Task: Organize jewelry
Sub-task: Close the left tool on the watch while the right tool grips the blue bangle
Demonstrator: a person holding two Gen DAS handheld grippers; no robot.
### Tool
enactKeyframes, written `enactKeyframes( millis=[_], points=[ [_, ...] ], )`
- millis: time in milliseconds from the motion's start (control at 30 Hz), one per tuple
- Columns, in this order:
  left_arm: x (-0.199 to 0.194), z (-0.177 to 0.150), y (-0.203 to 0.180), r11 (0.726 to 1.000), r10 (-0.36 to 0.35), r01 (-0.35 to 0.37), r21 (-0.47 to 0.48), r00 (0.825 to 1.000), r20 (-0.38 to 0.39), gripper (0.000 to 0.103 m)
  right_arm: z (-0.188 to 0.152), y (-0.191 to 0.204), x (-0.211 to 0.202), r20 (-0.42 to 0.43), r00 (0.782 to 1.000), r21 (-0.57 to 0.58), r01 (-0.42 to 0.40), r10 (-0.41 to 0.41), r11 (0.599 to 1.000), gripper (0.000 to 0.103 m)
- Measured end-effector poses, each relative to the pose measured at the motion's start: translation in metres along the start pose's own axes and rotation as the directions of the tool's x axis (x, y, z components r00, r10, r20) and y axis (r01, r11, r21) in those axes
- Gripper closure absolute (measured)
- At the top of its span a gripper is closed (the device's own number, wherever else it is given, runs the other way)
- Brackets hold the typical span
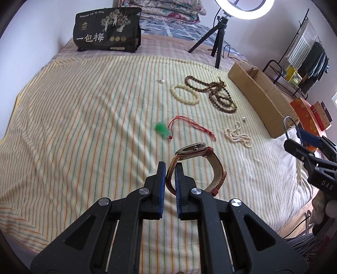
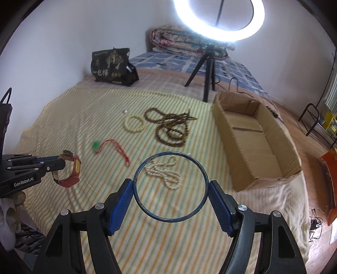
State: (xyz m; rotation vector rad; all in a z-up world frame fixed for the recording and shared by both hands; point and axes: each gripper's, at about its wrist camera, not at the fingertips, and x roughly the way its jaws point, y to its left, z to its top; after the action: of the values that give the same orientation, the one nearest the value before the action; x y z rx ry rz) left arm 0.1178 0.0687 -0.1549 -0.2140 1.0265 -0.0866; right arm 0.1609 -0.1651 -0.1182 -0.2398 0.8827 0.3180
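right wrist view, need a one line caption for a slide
Right gripper holds a blue bangle above the striped bedspread, pearl necklace below, open cardboard box at right.

I look across a bed (image 2: 63,130) spread with a striped yellow sheet, a checked cover and a blue patterned one beyond it. Plain white walls (image 2: 73,38) meet in the far corner, where folded floral quilts (image 2: 179,40) are stacked. A lit ring light (image 2: 219,19) glows on a black tripod (image 2: 207,69) standing on the bed. A black printed bag (image 1: 107,29) sits near the wall. To my right, wooden floor (image 2: 316,139) and a dark metal rack (image 1: 280,71).
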Motion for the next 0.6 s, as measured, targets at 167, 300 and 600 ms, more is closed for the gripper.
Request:
enactKeyframes(
  millis=[167, 300, 600],
  points=[
    [-0.003, 0.016, -0.017, 1.0, -0.016, 0.016, 0.017, 1.0, 0.023, 0.097, 0.006, -0.03, -0.008, 0.01, 1.0, 0.025, 0.028, -0.028, 0.999, 0.029],
    [-0.002, 0.031, -0.031, 0.999, -0.032, 0.031, 0.034, 0.999, 0.038, 0.097, 0.008, -0.055, -0.013, 0.017, 0.998, 0.046, 0.055, -0.055, 0.997, 0.029],
    [0.01, 0.069, -0.069, 0.995, -0.082, 0.078, 0.057, 0.994, 0.067, 0.097, 0.014, -0.1, -0.008, 0.006, 0.995, 0.081, 0.096, -0.096, 0.992, 0.029]
  ],
)
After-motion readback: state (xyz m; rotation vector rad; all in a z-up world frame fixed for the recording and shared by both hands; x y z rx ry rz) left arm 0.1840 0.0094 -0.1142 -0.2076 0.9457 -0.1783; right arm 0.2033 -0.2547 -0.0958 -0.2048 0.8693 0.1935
